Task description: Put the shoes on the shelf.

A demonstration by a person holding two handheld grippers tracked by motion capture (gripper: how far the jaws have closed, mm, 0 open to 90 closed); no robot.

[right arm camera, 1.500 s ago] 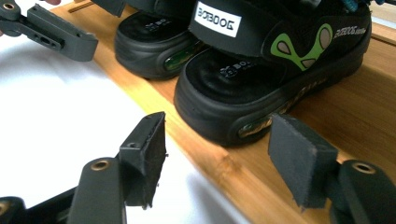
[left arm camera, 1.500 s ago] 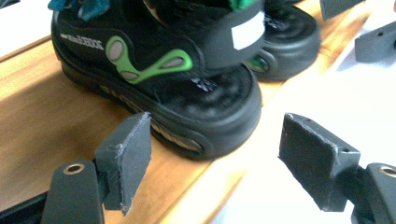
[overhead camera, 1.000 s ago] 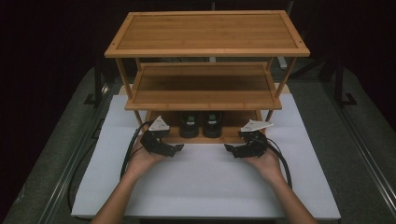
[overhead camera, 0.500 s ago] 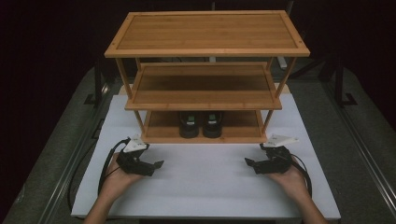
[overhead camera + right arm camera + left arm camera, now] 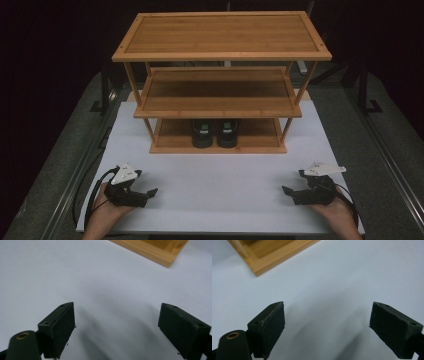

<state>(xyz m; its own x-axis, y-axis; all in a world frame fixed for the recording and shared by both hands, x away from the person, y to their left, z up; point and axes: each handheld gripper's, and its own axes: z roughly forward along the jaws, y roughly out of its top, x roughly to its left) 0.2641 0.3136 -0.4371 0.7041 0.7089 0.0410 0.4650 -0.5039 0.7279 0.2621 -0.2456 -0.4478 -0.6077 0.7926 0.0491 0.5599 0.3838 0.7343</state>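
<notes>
A three-tier bamboo rack (image 5: 220, 35) stands at the back of the white mat (image 5: 220, 180). A pair of black shoes (image 5: 216, 134) sits on its bottom shelf. My left gripper (image 5: 149, 195) rests low at the mat's front left, open and holding nothing, its jaws pointing right. My right gripper (image 5: 289, 194) is at the front right, pointing left; its jaws have just been opening and hold nothing. In the left gripper view the open jaws (image 5: 327, 322) frame bare mat, with a rack corner (image 5: 269, 260) beyond. The right gripper view shows the same (image 5: 116, 325), rack corner (image 5: 155, 252) at top.
Grey table surface surrounds the mat, with metal rails along the left (image 5: 75, 175) and right (image 5: 390, 160) sides. Black cables (image 5: 90, 200) trail from each gripper beside the hands. Dark background lies behind the rack.
Both hands have drawn back from the rack's bottom shelf toward the mat's front corners, the left going left and the right going right. The shoes stay on the shelf.
</notes>
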